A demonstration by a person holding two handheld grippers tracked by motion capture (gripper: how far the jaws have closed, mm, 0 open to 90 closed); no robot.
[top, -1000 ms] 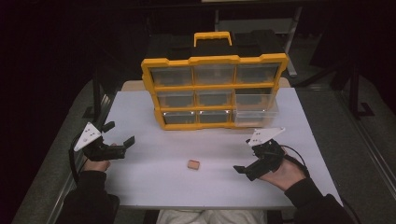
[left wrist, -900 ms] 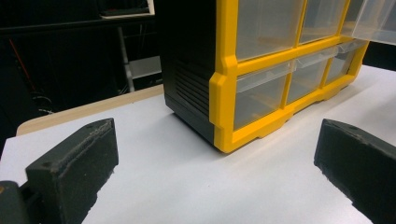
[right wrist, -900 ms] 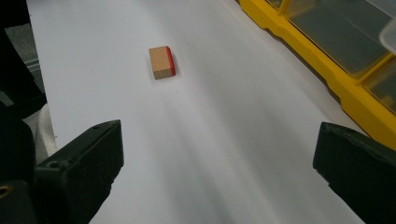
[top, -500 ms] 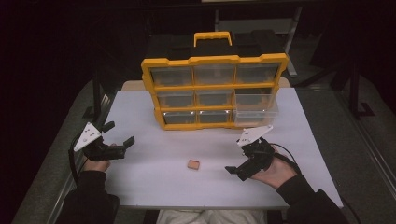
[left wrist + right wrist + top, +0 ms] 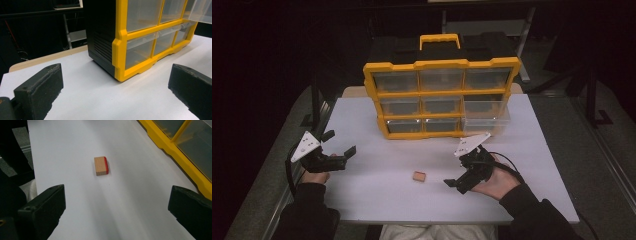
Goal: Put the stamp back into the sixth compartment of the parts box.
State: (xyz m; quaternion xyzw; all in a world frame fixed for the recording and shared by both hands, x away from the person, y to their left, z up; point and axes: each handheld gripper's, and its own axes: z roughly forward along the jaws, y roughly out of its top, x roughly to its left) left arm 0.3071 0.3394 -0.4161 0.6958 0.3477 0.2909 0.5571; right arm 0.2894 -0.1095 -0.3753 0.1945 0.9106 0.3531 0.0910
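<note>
Right gripper view: jaws spread wide, nothing between them, small wooden block (image 5: 101, 165) with one red edge lying flat on the white table (image 5: 75, 202) a bit ahead, roughly centered in the gap. Yellow organizer (image 5: 190, 152) running along the right side, well apart from the block.

High view: right gripper (image 5: 462, 181) low over the table, pointed at the block (image 5: 419, 176), near it but not touching. Left gripper (image 5: 343, 156) parked at the table's left edge, also wide open and holding nothing. Organizer (image 5: 442, 95) upright at the back, lower right drawer (image 5: 486, 119) pulled out.

Left gripper view: same story, open jaws framing the organizer's corner (image 5: 120, 50).
</note>
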